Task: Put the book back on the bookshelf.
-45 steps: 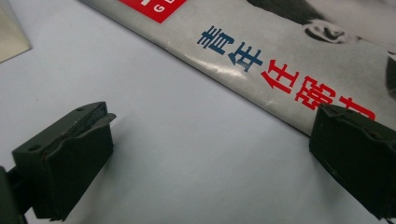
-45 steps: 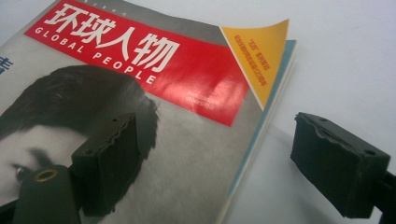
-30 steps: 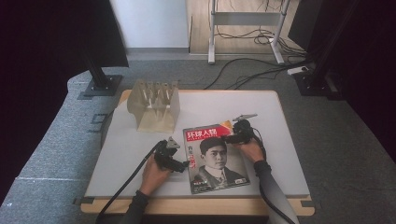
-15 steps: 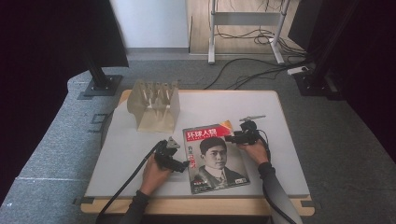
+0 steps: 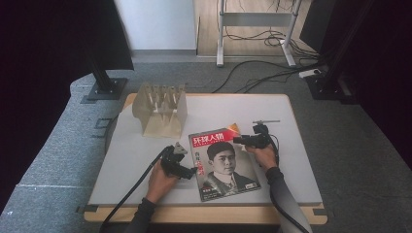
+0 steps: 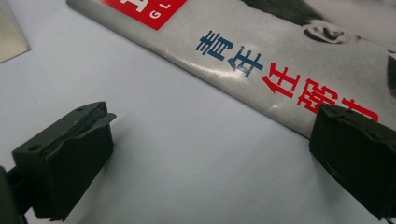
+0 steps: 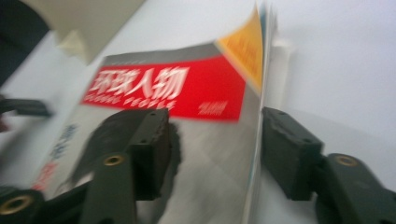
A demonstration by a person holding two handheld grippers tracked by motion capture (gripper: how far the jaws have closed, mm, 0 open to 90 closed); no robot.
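A magazine (image 5: 223, 162) with a red title band and a portrait cover lies on the white table (image 5: 243, 107). My left gripper (image 5: 190, 172) sits at its left edge, open; in the left gripper view (image 6: 210, 140) one jaw rests on the table and the other at the spine of the magazine (image 6: 261, 60). My right gripper (image 5: 239, 140) is at the upper right edge. Its jaws (image 7: 215, 140) have just been closing and straddle the edge of the magazine (image 7: 187, 88), one over the cover, one beside the pages, with gaps still showing. The top right corner curls up.
A pale wooden slotted rack (image 5: 160, 109) stands at the table's back left, just behind the magazine. Cables trail from both grippers toward the front edge. Dark stands and floor cables lie beyond the table.
My right gripper's jaws have narrowed around the magazine's right edge, and the hand has shifted slightly. The left hand and the magazine stay where they were.
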